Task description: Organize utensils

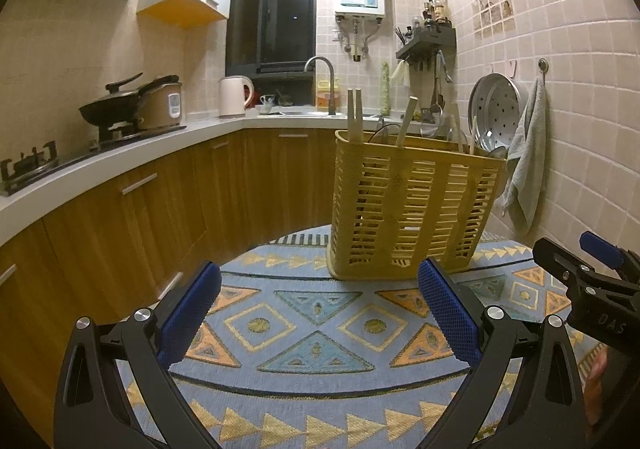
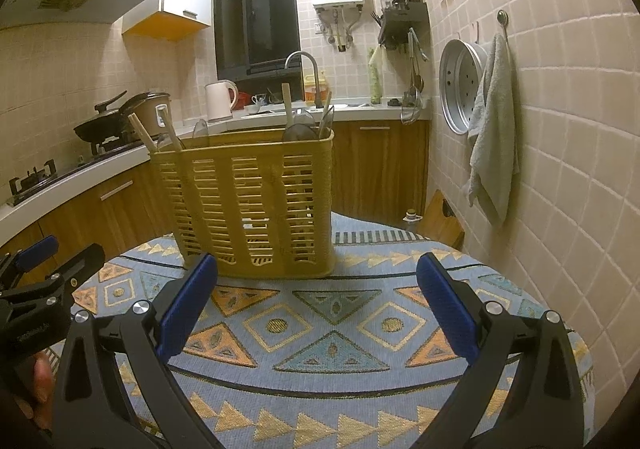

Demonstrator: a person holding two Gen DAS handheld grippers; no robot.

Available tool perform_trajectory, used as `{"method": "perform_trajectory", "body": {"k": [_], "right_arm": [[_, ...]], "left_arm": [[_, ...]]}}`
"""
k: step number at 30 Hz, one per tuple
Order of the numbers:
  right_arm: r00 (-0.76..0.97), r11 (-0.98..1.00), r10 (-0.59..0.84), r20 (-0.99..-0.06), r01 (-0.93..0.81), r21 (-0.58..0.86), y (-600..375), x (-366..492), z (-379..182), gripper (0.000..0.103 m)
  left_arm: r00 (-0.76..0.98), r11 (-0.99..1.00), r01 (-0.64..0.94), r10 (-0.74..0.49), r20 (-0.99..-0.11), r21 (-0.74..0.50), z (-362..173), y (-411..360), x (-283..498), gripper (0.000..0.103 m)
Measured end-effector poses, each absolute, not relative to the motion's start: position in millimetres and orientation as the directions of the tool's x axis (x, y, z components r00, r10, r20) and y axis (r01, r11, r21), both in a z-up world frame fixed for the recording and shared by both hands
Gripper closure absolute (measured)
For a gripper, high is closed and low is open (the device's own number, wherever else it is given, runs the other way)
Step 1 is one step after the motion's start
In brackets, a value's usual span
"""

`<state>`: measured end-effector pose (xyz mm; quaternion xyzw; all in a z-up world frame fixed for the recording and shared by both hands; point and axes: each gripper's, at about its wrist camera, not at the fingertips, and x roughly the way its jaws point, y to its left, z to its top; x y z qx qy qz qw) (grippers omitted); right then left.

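Note:
A yellow slotted utensil basket (image 1: pixel 408 209) stands upright on the patterned tablecloth (image 1: pixel 320 329); it also shows in the right wrist view (image 2: pixel 256 205). Wooden chopsticks (image 1: pixel 355 113), a wooden handle (image 1: pixel 408 119) and clear plastic utensils (image 2: pixel 200 133) stick up out of it. My left gripper (image 1: pixel 320 289) is open and empty, a short way in front of the basket. My right gripper (image 2: pixel 318 281) is open and empty, just in front of the basket. Each gripper shows at the edge of the other's view, the right gripper (image 1: pixel 592 281) to the right and the left gripper (image 2: pixel 44 281) to the left.
The blue and orange tablecloth (image 2: pixel 332 329) covers a table near a tiled wall with a hanging towel (image 2: pixel 492 129) and a metal steamer tray (image 2: pixel 460 89). A kitchen counter (image 1: pixel 120 157) with a stove, wok, rice cooker and kettle runs along the left and back.

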<state>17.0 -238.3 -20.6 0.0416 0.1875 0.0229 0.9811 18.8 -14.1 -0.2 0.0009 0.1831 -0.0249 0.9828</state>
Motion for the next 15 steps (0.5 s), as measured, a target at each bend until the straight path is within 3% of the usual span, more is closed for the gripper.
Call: {"method": "perform_trajectory", "body": {"k": [15], "right_arm": [[0.933,0.996,0.052,-0.357,-0.024,0.081,-237.0,14.2,-19.1,0.008]], "left_arm": [[0.933,0.998,0.060,-0.055,-0.356,0.002,-1.6,-15.4,18.5,0.008]]}}
